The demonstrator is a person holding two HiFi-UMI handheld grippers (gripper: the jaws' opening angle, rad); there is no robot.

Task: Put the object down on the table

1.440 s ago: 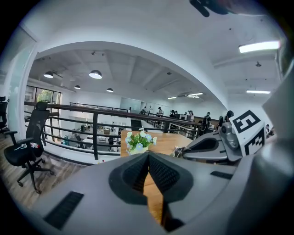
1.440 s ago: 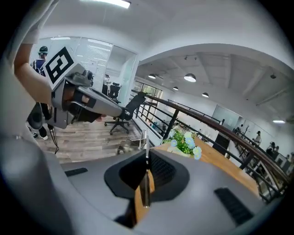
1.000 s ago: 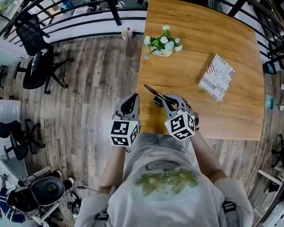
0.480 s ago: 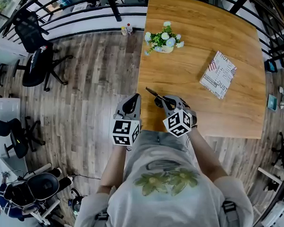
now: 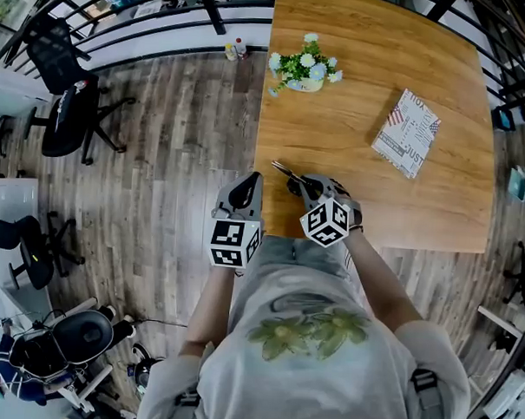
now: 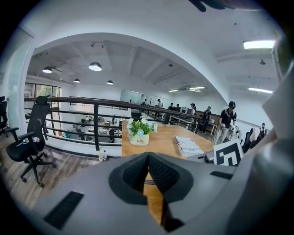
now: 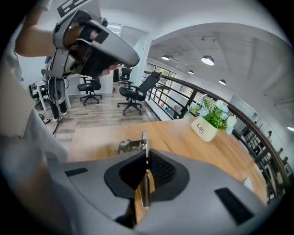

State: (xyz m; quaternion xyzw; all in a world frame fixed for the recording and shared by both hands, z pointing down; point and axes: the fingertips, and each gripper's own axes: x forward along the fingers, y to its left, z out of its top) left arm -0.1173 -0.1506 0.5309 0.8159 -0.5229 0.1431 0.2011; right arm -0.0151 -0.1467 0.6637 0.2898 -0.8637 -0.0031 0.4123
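Observation:
My right gripper [image 5: 300, 185] is shut on a thin metal tool [image 5: 284, 170] just above the near left corner of the wooden table [image 5: 376, 192]. The tool sticks out up and left past the jaws. In the right gripper view it shows edge-on as a narrow blade [image 7: 144, 142] pinched between the pads of the right gripper [image 7: 146, 170], with the tabletop close below. My left gripper [image 5: 242, 193] hangs over the floor just left of the table's edge. Seen in its own view, the left gripper [image 6: 148, 160] is shut on nothing.
A small pot of flowers [image 5: 304, 71] stands at the table's far left, and a book [image 5: 407, 133] lies to the right. Black railings and an office chair [image 5: 66, 83] are on the wooden floor to the left. Several people stand far behind the table.
The right gripper and its metal tool have barely shifted over the table corner. The grip is the same, and the left gripper has stayed where it was.

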